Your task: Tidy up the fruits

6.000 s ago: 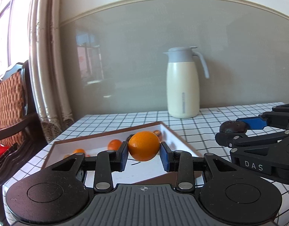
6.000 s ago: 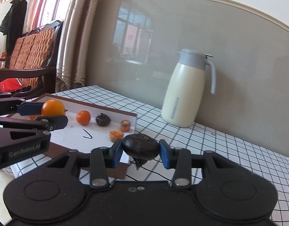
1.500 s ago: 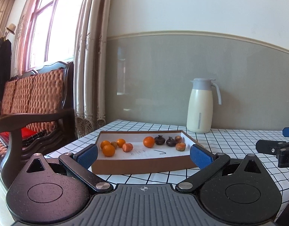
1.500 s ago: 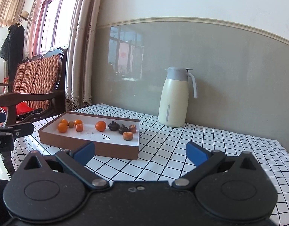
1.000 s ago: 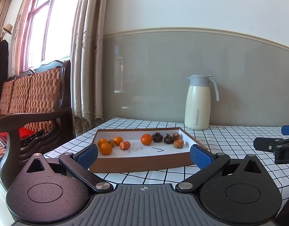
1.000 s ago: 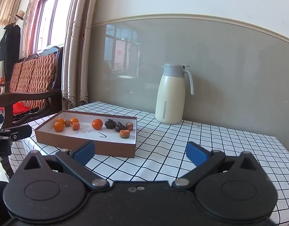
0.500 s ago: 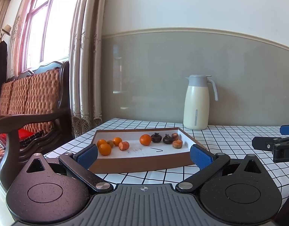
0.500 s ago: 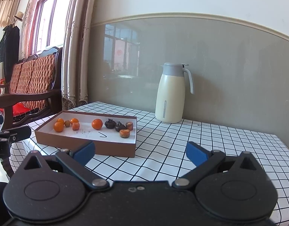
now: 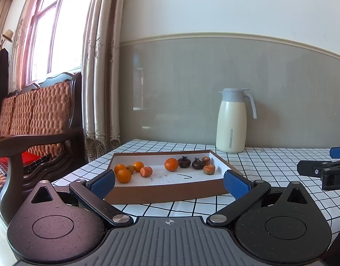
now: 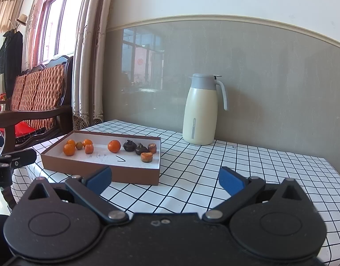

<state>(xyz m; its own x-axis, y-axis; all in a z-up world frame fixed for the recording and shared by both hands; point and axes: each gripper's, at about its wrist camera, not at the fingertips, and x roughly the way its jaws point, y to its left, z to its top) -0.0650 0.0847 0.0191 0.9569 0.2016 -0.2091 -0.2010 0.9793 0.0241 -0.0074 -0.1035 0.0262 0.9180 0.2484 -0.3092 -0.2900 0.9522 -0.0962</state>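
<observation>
Fingers of both tools are spread wide and hold nothing: left gripper (image 9: pixel 169 182), right gripper (image 10: pixel 165 179). Six seconds ago the left clamped the round orange fruit (image 9: pixel 171 164) and the right a dark purple, calyx-topped fruit (image 10: pixel 128 145); both now rest inside the shallow brown cardboard tray with white floor (image 9: pixel 165 192). Judgement: sorting appears finished, oranges grouped left, dark fruits right. The tray sits on the black-and-white checked tablecloth (image 10: pixel 247 168), ahead of both grippers, well apart from the fingertips.

Black left hand-held gripper (image 9: pixel 169 182), blue fingertip pads (image 9: pixel 103 183), silver pivot screws, ribbed grey base
</observation>
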